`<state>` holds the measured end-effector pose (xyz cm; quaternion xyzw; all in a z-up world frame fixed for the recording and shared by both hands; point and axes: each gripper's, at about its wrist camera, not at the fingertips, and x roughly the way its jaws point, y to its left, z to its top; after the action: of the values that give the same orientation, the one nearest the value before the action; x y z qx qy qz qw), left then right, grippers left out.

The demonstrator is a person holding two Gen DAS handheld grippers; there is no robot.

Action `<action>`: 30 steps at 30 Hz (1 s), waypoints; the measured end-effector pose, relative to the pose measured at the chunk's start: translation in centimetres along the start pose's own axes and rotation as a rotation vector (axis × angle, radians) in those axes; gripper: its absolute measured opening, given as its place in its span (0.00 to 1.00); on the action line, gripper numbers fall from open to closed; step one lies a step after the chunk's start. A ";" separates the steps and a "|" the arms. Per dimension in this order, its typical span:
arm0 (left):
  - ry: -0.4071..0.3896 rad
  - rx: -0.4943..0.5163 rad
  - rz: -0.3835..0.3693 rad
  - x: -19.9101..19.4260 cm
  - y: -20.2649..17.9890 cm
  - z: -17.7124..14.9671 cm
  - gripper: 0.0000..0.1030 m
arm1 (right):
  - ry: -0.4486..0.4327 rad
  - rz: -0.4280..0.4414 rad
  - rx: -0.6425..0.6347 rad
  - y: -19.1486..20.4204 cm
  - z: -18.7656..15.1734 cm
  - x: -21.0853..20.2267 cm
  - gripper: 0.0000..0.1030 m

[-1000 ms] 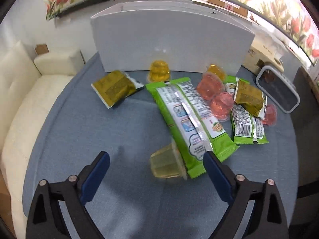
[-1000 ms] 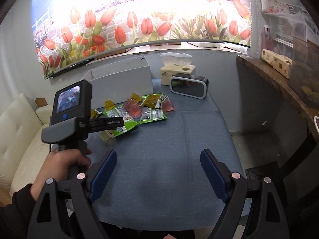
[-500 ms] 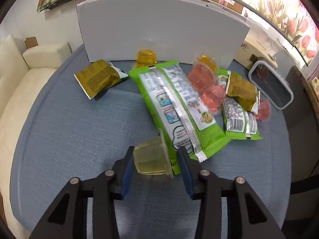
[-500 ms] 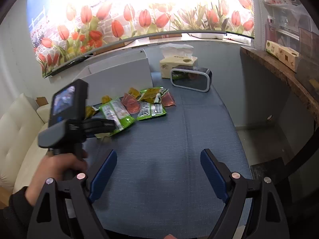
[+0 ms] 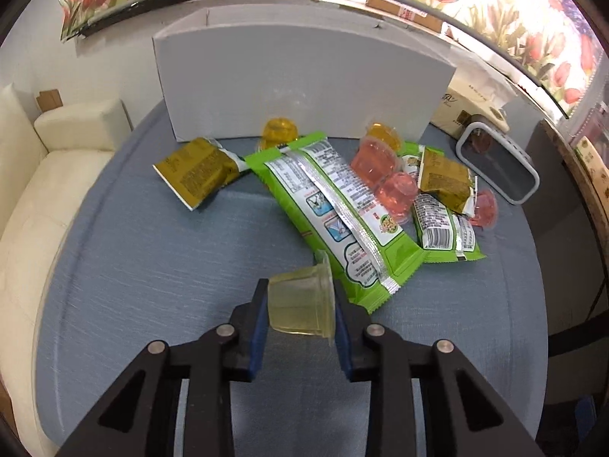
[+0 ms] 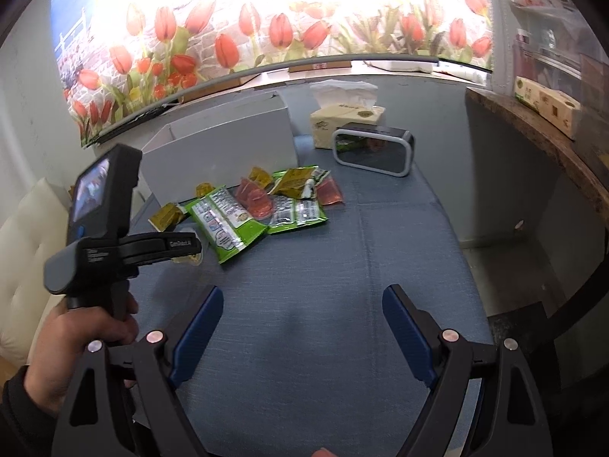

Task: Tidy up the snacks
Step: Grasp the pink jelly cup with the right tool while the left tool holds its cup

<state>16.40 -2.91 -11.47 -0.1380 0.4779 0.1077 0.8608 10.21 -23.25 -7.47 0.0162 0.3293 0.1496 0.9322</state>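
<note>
Blue cloth-covered table (image 5: 160,266) pushed up near a cream sofa (image 5: 57,175), with a big tulip mural (image 6: 266,26) across the wall behind. The left gripper (image 5: 300,304) is clamped on a pale yellow jelly cup (image 5: 302,302) lying on its side between the blue pads, rim pointing to the right, so it's got a solid hold on it. Just ahead and to the right of those tongs, practically touching the cup's rim, is a long green snack bag (image 5: 335,209). Farther ahead sit two pink jelly cups (image 5: 384,175) on that bag, a second green bag (image 5: 445,224) to the right, an olive-gold packet (image 5: 198,171) off to the left, and an orange jelly cup (image 5: 279,131) right against the white box (image 5: 297,80) at the back. The right gripper (image 6: 300,331) is spread wide with nothing in it, hovering over bare cloth, with the snack pile well ahead of it and to its left. A black alarm clock (image 6: 373,150) and tissue box (image 6: 346,118) sit far ahead.
</note>
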 end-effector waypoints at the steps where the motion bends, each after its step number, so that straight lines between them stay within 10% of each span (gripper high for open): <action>1: -0.007 0.011 -0.002 -0.4 0.2 -0.1 0.33 | -0.009 0.005 -0.015 0.4 0.3 0.4 0.87; 16: -0.081 0.107 -0.017 -4.2 3.7 -0.1 0.33 | 0.152 -0.012 -0.202 6.7 8.6 17.9 0.69; 30: -0.077 0.121 -0.056 -2.6 3.9 0.4 0.33 | 0.194 -0.050 -0.166 6.5 9.7 23.2 0.69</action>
<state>14.08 0.73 -9.56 -0.0950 0.4460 0.0598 0.8880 31.62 -9.64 -13.18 -0.0836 0.4048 0.1541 0.8974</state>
